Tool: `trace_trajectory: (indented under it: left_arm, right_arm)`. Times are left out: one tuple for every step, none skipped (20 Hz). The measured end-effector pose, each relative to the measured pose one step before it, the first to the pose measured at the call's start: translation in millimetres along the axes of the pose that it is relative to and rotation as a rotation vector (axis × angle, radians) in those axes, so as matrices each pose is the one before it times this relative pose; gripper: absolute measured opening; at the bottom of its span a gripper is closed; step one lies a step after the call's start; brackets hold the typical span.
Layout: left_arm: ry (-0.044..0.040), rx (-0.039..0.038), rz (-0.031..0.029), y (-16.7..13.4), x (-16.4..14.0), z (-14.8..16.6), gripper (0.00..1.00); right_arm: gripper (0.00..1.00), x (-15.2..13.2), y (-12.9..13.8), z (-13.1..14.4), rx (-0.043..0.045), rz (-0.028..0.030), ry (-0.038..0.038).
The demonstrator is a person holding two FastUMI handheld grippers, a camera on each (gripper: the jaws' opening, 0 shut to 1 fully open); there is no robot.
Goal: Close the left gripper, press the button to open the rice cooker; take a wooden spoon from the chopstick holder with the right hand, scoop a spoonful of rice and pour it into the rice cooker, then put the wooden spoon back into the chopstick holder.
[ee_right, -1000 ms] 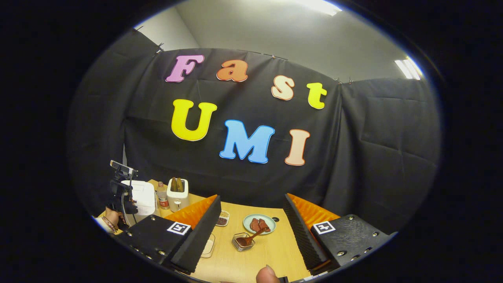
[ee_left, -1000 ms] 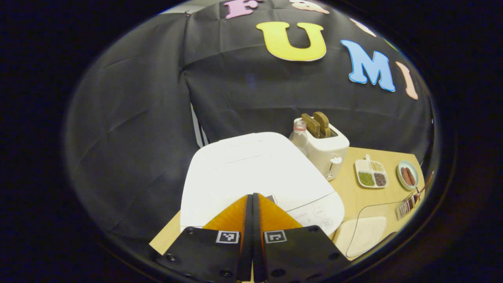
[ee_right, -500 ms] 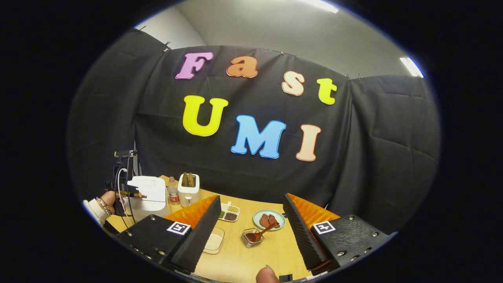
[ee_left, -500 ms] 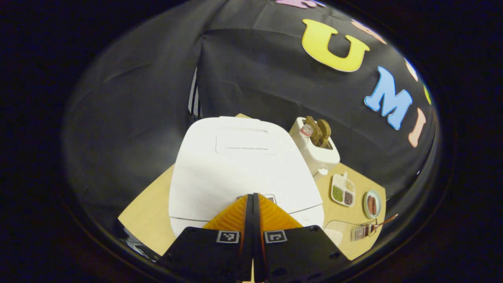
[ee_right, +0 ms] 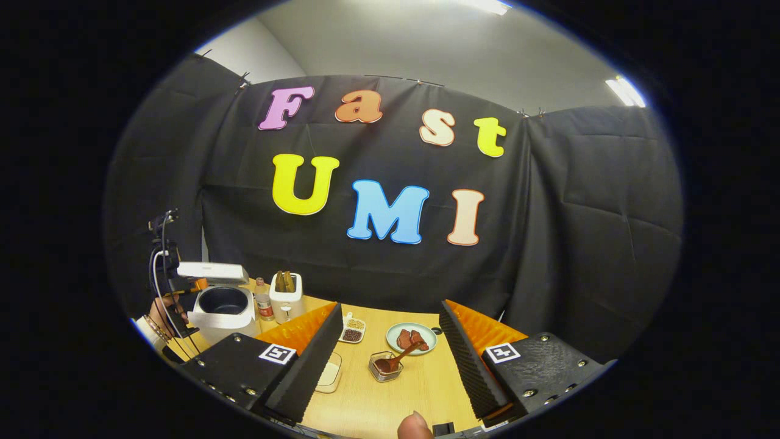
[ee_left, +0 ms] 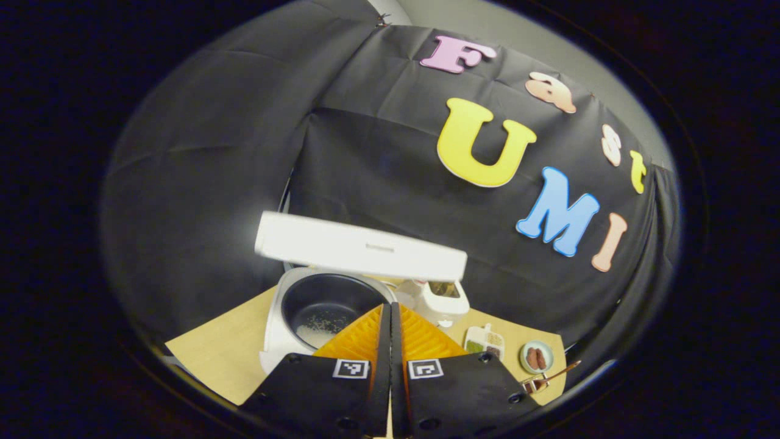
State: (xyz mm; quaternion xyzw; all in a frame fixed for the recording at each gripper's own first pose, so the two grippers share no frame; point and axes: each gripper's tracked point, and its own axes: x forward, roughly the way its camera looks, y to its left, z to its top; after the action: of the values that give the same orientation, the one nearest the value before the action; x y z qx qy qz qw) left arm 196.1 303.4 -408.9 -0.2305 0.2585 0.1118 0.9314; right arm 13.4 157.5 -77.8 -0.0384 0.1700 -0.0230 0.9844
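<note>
Sitting just past left tongs point(ee_left: 390, 317): open rice cooker point(ee_left: 323, 305)

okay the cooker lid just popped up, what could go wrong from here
1. The lid looks only partly raised over the pot, so pouring rice in may be awkward.
2. The spoon leans in a small clear holder beside the plate; the open right gripper could tip the holder.

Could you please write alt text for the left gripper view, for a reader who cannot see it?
A white rice cooker stands open on a wooden table, its lid raised over a dark inner pot. The left gripper, fingers shut together, points at it; a toaster stands behind.
</note>
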Motion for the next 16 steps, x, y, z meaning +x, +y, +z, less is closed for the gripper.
trace_trajectory:
  left_arm:
    - [-0.02363,0.01330,-0.01931,-4.59,-10.15,2.91,0.10]
    - [-0.02611,0.01633,-0.02446,-6.12,-12.17,5.27,0.10]
    - [-0.02649,0.01651,-0.02991,-10.39,-11.09,5.38,0.10]
    - [-0.02286,0.01608,-0.02556,-7.82,-10.12,6.54,0.10]
    - [-0.01903,0.01488,-0.01973,-5.48,-10.86,8.31,0.10]
    - [-0.01728,0.01197,-0.01261,-4.58,-7.73,8.11,0.11]
    - [-0.02189,0.01204,-0.00376,-3.47,-5.65,8.21,0.11]
    - [-0.02855,0.01028,0.00278,-1.34,-4.75,11.32,0.11]
    - [-0.02273,0.00907,0.00463,-1.48,-6.27,9.06,0.02]
    - [-0.01913,0.00593,0.00710,-2.07,-5.28,8.08,0.11]
    - [-0.01928,0.00216,0.00447,-3.12,-6.47,5.74,0.07]
    - [-0.01341,0.00333,0.01225,-2.30,-6.59,6.08,0.27]
    - [-0.01347,0.00429,0.00448,-3.96,-5.91,1.38,0.18]
    - [-0.00687,0.00691,0.01354,-5.06,-2.53,2.72,0.18]
    - [-0.00059,0.00562,0.01440,-4.19,-10.76,-2.94,0.27]
    - [-0.00159,0.00243,0.01354,-5.63,-6.72,-0.67,0.27]
  right_arm:
    - [0.97,-0.23,-5.79,-0.13,0.01049,-0.00645,-0.00335]
    - [0.97,-0.24,-6.52,-0.10,0.01063,-0.00735,-0.00671]
    - [0.97,0.91,-5.79,0.10,0.00735,-0.00544,-0.00392]
    - [0.97,0.01,-5.80,0.19,0.01313,-0.00185,-0.00734]
    - [0.97,1.06,-4.89,2.41,0.02270,0.00157,-0.01088]
    - [0.97,2.17,-2.97,2.06,0.02730,0.00887,-0.00809]
    - [0.97,3.53,-3.95,-1.31,0.02445,0.00512,0.00075]
    - [0.97,5.00,-6.70,-3.88,0.02002,0.00026,0.00614]
    - [0.97,4.39,-5.82,-3.58,0.01333,0.00189,0.00553]
    - [0.97,5.66,-5.57,-3.10,0.01102,0.00525,0.00331]
    - [0.97,6.07,-4.77,-4.29,0.01186,0.00840,0.00290]
    - [0.97,7.55,-4.51,-6.98,0.01521,0.02060,0.00281]
    - [0.97,9.18,-4.78,-7.67,0.01989,0.02239,0.00778]
    - [0.97,10.76,-6.18,-10.05,0.02289,0.01998,0.01060]
    - [0.97,12.72,-7.59,-9.34,0.02146,0.01650,0.01412]
    - [0.97,11.94,-7.88,-9.49,0.02153,0.02096,0.01121]
